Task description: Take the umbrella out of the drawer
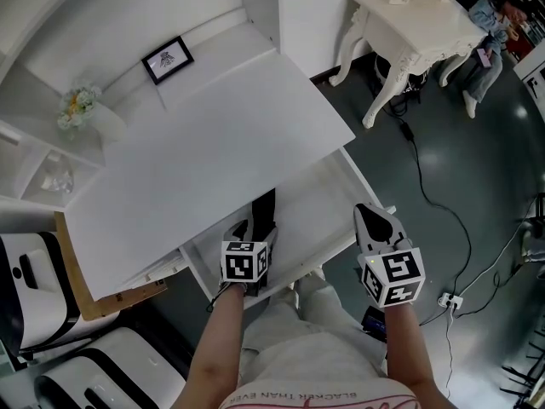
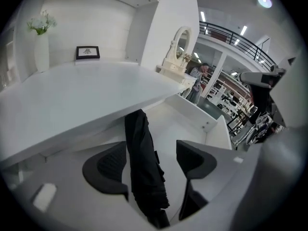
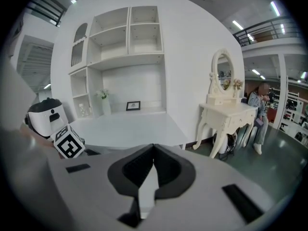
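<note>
Fingers of the left gripper stand apart around the umbrella in the drawer.

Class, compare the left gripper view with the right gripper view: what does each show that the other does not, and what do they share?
Only the left gripper view: the black umbrella between the parted jaws of the left hand-held gripper, lying in the open drawer. Only the right gripper view: the right hand-held gripper, jaws together, and the left one's marker cube. Both: the white desk top, framed picture, flower vase and dressing table.
</note>
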Action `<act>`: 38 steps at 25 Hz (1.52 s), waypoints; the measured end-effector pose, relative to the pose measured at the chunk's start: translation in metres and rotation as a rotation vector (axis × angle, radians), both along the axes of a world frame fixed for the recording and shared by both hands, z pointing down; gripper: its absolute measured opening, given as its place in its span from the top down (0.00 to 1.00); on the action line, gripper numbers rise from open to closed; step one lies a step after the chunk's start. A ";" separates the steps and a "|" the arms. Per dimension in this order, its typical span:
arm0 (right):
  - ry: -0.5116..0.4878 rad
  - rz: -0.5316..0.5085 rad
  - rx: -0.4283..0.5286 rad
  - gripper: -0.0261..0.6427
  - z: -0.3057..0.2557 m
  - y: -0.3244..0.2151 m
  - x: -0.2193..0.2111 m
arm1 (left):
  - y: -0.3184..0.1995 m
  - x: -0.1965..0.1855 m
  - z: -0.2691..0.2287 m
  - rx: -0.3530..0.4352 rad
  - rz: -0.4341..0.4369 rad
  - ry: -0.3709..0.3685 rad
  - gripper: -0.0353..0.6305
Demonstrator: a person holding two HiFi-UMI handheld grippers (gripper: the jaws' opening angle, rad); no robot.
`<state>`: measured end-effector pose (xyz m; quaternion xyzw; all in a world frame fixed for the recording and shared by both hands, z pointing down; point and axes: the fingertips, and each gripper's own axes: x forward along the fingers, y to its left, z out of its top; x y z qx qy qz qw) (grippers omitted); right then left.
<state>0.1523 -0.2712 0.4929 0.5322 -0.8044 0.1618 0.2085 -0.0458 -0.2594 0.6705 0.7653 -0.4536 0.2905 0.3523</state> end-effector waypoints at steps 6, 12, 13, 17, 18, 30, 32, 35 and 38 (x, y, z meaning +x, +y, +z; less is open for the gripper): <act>0.011 -0.008 -0.032 0.95 0.012 -0.004 0.004 | -0.004 0.005 0.030 -0.078 -0.011 -0.013 0.45; 0.022 -0.016 -0.059 0.95 0.023 -0.004 0.010 | -0.006 0.005 0.056 -0.130 -0.005 -0.067 0.45; 0.023 -0.020 -0.063 0.95 0.025 -0.004 0.010 | -0.007 0.004 0.059 -0.137 -0.008 -0.077 0.45; 0.032 -0.038 -0.077 0.95 0.030 -0.005 0.010 | -0.010 0.001 0.070 -0.156 -0.027 -0.105 0.45; 0.032 -0.040 -0.079 0.95 0.031 -0.005 0.009 | -0.010 0.001 0.072 -0.163 -0.027 -0.108 0.45; 0.028 -0.066 -0.086 0.95 0.035 -0.010 -0.003 | -0.008 0.005 0.091 -0.238 -0.013 -0.145 0.55; 0.030 -0.072 -0.087 0.95 0.036 -0.009 -0.004 | -0.008 0.006 0.092 -0.251 -0.009 -0.155 0.56; 0.031 -0.078 -0.084 0.95 0.035 -0.007 -0.007 | -0.005 0.010 0.090 -0.256 0.065 -0.200 0.58; 0.027 -0.076 -0.077 0.95 0.032 -0.007 -0.007 | 0.000 0.014 0.087 -0.237 0.171 -0.253 0.58</act>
